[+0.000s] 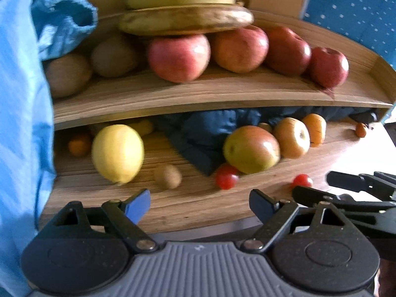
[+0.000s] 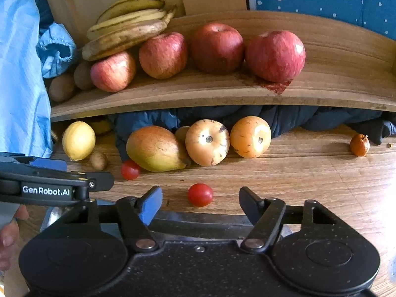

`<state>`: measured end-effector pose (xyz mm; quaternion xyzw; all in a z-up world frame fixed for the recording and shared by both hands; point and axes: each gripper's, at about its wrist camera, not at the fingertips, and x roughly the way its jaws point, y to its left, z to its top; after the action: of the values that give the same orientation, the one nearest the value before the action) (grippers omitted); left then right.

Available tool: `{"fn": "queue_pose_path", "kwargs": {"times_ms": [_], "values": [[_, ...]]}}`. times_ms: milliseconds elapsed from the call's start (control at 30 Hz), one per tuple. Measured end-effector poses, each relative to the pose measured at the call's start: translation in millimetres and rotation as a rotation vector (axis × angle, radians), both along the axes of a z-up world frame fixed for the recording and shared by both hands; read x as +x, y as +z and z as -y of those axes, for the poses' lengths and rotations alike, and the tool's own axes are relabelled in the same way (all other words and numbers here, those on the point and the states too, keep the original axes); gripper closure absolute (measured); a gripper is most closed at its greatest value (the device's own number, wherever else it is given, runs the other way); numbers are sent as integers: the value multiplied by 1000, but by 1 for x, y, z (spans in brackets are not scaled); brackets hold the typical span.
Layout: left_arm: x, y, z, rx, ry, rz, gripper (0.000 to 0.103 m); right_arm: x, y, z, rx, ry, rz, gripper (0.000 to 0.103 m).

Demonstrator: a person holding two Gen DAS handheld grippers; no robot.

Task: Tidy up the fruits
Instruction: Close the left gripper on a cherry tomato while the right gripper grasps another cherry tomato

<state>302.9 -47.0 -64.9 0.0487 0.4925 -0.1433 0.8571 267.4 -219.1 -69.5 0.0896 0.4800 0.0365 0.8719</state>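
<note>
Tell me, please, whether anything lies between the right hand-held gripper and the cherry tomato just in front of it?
Nothing visible does. The cherry tomato sits alone on bare wood just ahead of the open right hand-held gripper; the second tomato and the pear lie farther back, to its left.

red apples (image 2: 217,47) and bananas (image 2: 128,24) on shelf, pears (image 2: 154,148) below.

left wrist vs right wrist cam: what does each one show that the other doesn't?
Left wrist only: the left claw, open, over the small kiwi; the small orange fruit far left under the shelf.

Right wrist only: the right claw, open, a cherry tomato between its fingers but untouched; the person's fingers at bottom left.

Both: bananas lying on red apples on the wooden shelf, the lemon, and the dark blue cloth below.
</note>
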Motion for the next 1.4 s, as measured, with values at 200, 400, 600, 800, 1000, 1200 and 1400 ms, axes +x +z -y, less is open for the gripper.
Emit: {"fn": "queue_pose_path", "kwargs": {"times_ms": [200, 400, 600, 800, 1000, 1200, 1400], "values": [[1, -4, 7, -15, -33, -10, 21, 3, -5, 3, -9, -14, -22, 49], [8, -5, 9, -36, -31, -25, 34, 6, -7, 2, -5, -4, -29, 57], [12, -8, 15, -53, -35, -42, 42, 8, -8, 2, -3, 5, -31, 64], [17, -11, 17, -55, -30, -47, 49, 9, -8, 2, 0, 13, -31, 67], [19, -13, 21, -57, -32, -54, 61, 10, -9, 2, 4, 17, -33, 73], [21, -17, 21, -55, -22, -69, 68, 11, -10, 2, 10, 24, -35, 76], [21, -19, 16, -56, -19, -82, 79, 12, -10, 2, 13, 23, -37, 76]]}}
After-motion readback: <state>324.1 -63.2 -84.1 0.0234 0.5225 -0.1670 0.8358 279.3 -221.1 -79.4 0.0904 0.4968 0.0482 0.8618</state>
